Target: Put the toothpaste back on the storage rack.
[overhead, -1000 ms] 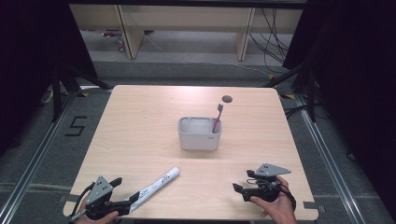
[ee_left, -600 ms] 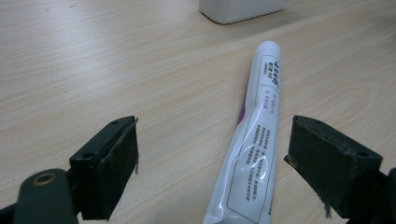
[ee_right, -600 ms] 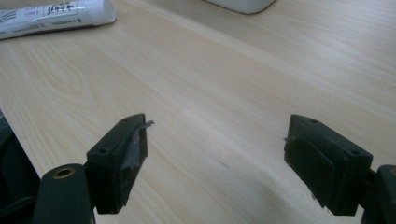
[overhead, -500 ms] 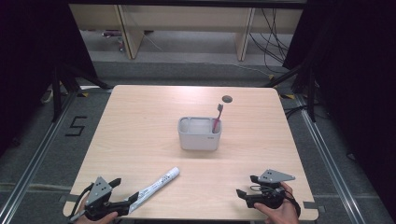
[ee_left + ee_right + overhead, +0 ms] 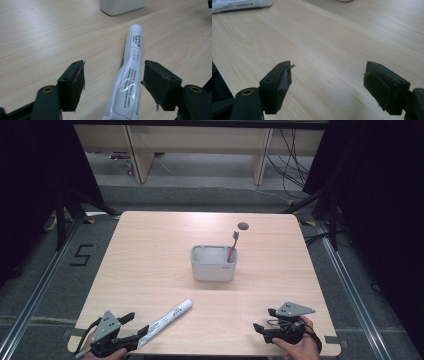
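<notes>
1. My left gripper point(image 5: 131, 327), near-left corner of the table point(image 5: 150, 250). Its jaws have just been closing and stand either side of the toothpaste tube; in the left gripper view a gap shows between each pad and the tube, so nothing is pinched yet.
2. My right gripper point(image 5: 262, 320), near-right edge, well apart from the left. Jaws spread wide over bare wood, holding nothing; the right gripper view confirms point(image 5: 327, 75).
3. Toothpaste tube point(image 5: 165, 322), white with print, lying flat on the table. Its near end sits between my left jaws; its capped end points far and to the right, toward the holder. In the left gripper view point(image 5: 128, 77) it runs up the middle of the frame.
4. Grey holder point(image 5: 212, 265), a rectangular box, mid-table, farther off and clear of the tube.
5. Red toothbrush point(image 5: 233, 245), standing tilted in the holder's right end, head up.
6. Round cable hole point(image 5: 243, 226) in the tabletop, far side, just beyond the holder.
</notes>
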`<state>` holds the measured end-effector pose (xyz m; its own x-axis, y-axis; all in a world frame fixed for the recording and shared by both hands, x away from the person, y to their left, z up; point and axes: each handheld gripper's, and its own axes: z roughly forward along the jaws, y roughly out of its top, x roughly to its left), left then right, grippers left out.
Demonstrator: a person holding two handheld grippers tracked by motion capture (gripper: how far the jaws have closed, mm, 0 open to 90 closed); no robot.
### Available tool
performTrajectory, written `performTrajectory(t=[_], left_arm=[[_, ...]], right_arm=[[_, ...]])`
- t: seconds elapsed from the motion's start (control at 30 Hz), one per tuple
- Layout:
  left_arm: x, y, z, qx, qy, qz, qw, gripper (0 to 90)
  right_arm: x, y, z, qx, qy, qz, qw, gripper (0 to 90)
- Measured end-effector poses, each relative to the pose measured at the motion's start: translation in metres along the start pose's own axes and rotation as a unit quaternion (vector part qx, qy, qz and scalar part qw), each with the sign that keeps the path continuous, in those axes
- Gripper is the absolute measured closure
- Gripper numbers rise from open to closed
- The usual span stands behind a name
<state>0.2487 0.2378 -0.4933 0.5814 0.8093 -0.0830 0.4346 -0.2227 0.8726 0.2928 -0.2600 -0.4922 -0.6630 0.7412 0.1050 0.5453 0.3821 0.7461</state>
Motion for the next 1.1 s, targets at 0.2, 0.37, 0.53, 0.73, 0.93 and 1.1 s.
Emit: performTrajectory(t=[0.2,0.37,0.53,0.73,0.93,1.1], left_arm=[[-0.005,0.0,-0.003,-0.005,-0.02,0.027,0.9994,60.1],[-0.01,-0.002,-0.002,-0.003,-0.039,0.036,0.9986,79.9],[-0.016,-0.005,0.001,0.034,-0.067,0.046,0.9961,88.8],[-0.022,-0.008,0.007,0.062,-0.081,0.056,0.9932,89.3],[-0.023,-0.01,0.012,0.086,-0.076,0.063,0.9914,89.3],[-0.021,-0.011,0.014,0.095,-0.07,0.071,0.9904,89.3]], right_arm=[[0.0,0.0,0.001,0.006,0.006,0.0,1.0,23.3],[0.003,0.0,0.001,0.009,0.014,0.017,0.9997,23.5],[0.004,0.0,0.002,0.011,0.016,0.016,0.9997,23.7],[0.002,0.0,0.002,0.009,0.015,0.004,0.9998,24.1],[0.001,0.0,0.004,0.012,0.032,-0.004,0.9994,24.3],[0.001,0.0,0.004,0.012,0.034,-0.003,0.9994,24.3]])
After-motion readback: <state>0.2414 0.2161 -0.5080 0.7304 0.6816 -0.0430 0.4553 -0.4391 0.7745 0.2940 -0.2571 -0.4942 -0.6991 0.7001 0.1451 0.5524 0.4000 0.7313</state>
